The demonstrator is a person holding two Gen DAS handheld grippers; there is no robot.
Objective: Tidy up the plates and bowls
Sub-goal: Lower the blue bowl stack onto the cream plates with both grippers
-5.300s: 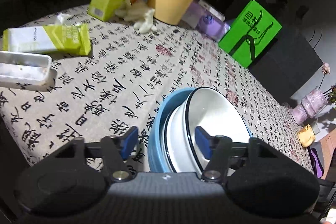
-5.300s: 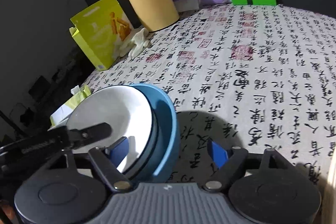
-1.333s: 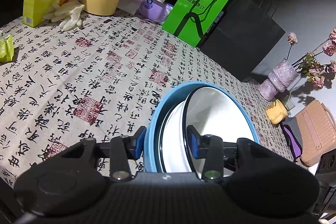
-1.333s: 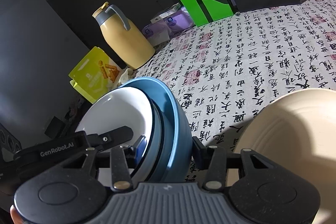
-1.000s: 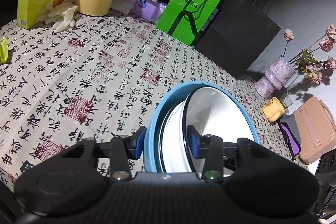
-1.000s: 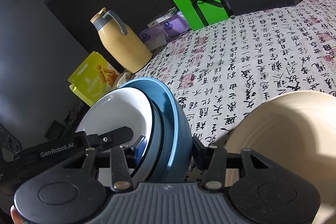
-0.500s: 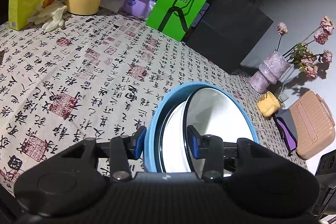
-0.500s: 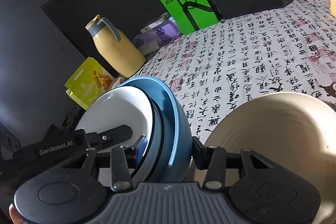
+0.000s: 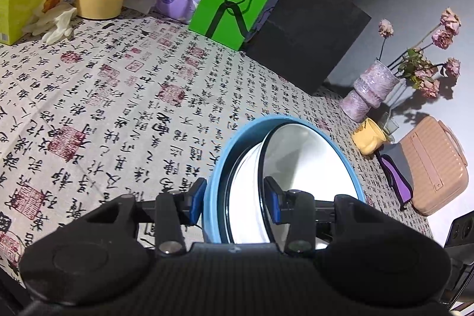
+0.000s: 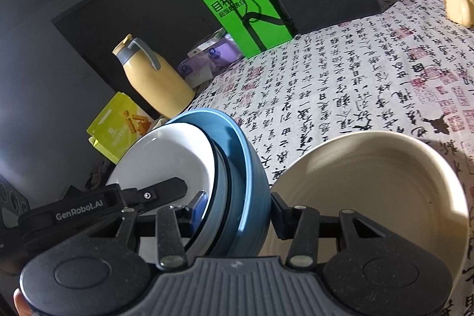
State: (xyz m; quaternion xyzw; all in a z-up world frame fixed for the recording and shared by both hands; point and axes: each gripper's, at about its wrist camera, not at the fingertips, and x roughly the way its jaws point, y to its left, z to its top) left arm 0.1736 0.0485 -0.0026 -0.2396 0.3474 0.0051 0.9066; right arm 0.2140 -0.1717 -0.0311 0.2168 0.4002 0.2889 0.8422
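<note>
Left wrist view: left claw (image 9: 234,199) is clamped on the rim of the nested stack, blue bowl (image 9: 211,182) outside, white bowl (image 9: 305,171) inside.

Right wrist view: right claw (image 10: 237,215) clamps the opposite rim, just left of the cream bowl (image 10: 379,185) on the counter (image 10: 355,85). Likely rigid, slippery, breakable; grip both rims.

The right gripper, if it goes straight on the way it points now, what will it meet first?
The right gripper is clamped on the bowl stack, so nothing sits before that. Beyond, likely the tablecloth; the cream bowl lies just to the right. Depth is unclear.
</note>
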